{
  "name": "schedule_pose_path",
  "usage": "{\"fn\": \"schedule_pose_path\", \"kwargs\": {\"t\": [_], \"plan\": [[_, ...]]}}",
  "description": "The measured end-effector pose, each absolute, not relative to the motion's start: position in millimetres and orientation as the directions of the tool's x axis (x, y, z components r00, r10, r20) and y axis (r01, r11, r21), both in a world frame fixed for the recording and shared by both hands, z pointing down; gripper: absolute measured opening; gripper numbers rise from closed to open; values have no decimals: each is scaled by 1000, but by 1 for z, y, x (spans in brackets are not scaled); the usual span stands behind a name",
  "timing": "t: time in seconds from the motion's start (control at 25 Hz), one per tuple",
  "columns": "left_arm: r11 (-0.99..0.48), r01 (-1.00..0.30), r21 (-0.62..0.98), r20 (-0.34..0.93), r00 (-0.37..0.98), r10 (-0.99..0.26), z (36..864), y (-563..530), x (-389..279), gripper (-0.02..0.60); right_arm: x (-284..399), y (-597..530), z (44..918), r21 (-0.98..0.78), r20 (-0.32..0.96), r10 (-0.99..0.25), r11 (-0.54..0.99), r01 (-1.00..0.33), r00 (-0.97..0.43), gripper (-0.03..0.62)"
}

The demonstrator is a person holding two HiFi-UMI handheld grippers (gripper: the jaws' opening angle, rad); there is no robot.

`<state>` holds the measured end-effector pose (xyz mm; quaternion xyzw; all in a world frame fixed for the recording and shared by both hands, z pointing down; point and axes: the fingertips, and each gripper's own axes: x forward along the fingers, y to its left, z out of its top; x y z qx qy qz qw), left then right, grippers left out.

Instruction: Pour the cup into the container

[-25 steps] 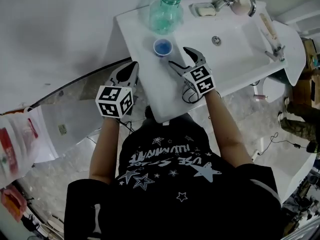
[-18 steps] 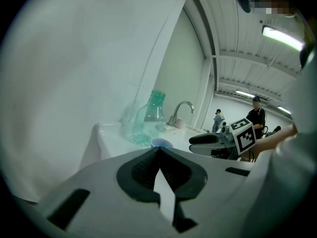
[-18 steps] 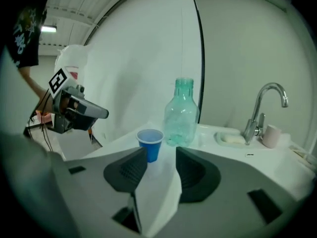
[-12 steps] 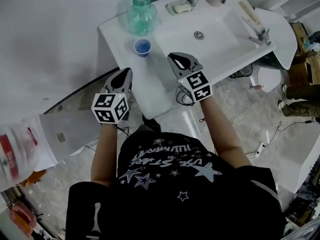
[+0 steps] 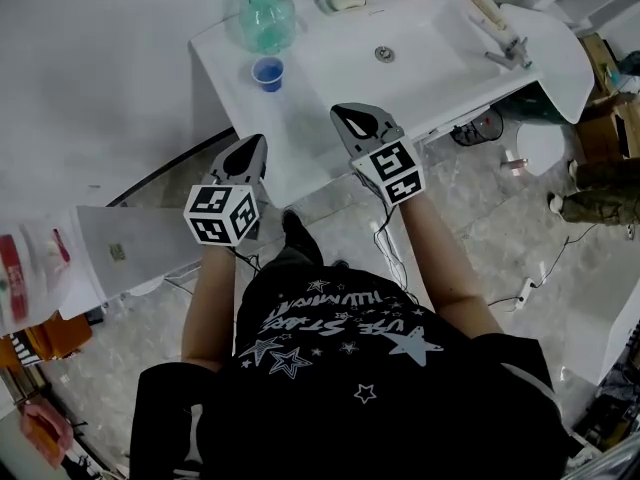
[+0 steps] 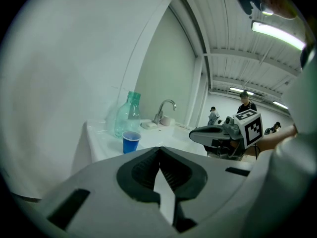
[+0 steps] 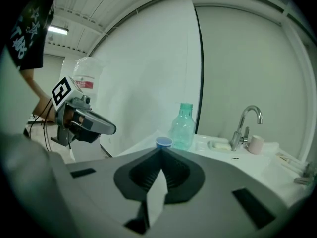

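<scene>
Head view: we hold left gripper (image 5: pixel 247 154) and right gripper (image 5: pixel 352 120) pinched shut, empty; right jaws just closed. Cup (image 5: pixel 267 72) upright beside bottle (image 5: pixel 266 20), far left: fits pre-pour or post-pour.

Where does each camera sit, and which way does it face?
Head view: on the person's head, looking steeply down at the white sink counter; shows forearms, left gripper, right gripper.
Left gripper view: on the left gripper, looking along its shut jaws at the small blue plastic cup.
Right gripper view: on the right gripper, whose empty jaws have just been closing, facing the clear green bottle.
Shared: both gripper views show cup, bottle and the other gripper.
</scene>
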<state>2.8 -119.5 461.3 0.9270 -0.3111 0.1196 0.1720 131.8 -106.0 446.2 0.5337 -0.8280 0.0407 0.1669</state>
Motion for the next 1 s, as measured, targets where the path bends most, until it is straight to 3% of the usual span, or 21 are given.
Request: {"fn": "schedule_pose_path", "kwargs": {"t": [1.0], "plan": [[-736,-628,251,275,776,-568,448,47,-16,11,128,65,420,86,271,-891,398,-913,-363,6]]}}
